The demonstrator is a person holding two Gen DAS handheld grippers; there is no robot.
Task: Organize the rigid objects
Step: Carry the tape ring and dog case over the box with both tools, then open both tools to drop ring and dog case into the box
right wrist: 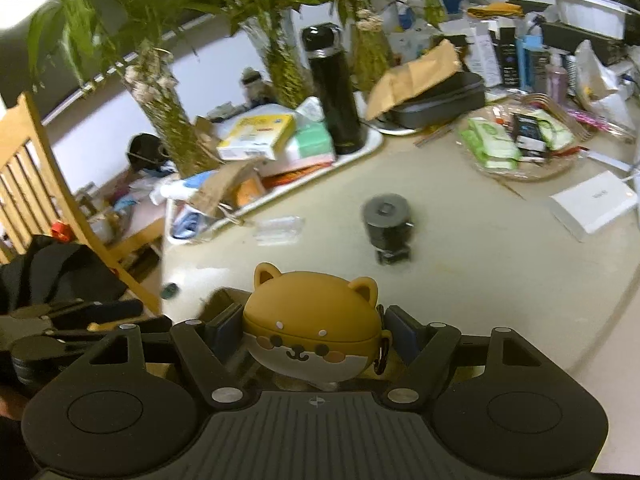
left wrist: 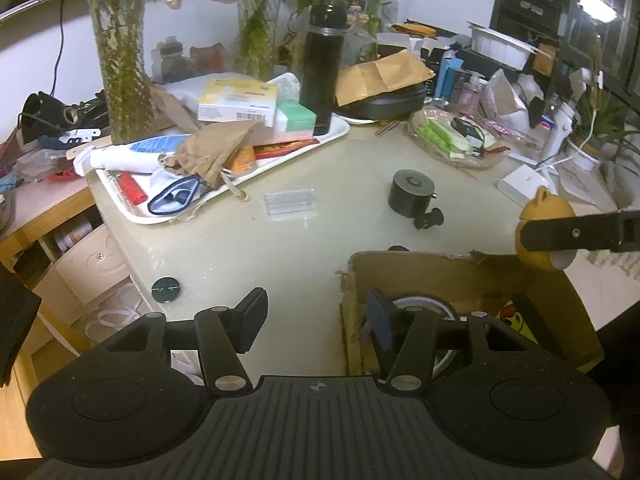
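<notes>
My right gripper (right wrist: 310,330) is shut on a tan dog-shaped case (right wrist: 312,328), held in the air above the table's near edge. In the left wrist view the case (left wrist: 542,216) and a right finger (left wrist: 576,234) hang over the far right corner of an open cardboard box (left wrist: 460,276). My left gripper (left wrist: 316,314) is open and empty at the box's left wall. A roll of tape (left wrist: 424,304) lies in the box. On the table lie a black cylinder mount (left wrist: 412,192), a clear plastic case (left wrist: 291,201) and a dark round cap (left wrist: 167,289).
A white tray (left wrist: 120,196) piled with boxes, a paper bag and a black flask (left wrist: 322,68) stands at the back left. Glass vases with plants line the wall. A basket of packets (left wrist: 452,140) and a white box (left wrist: 522,184) sit right. A wooden chair (right wrist: 36,184) stands left.
</notes>
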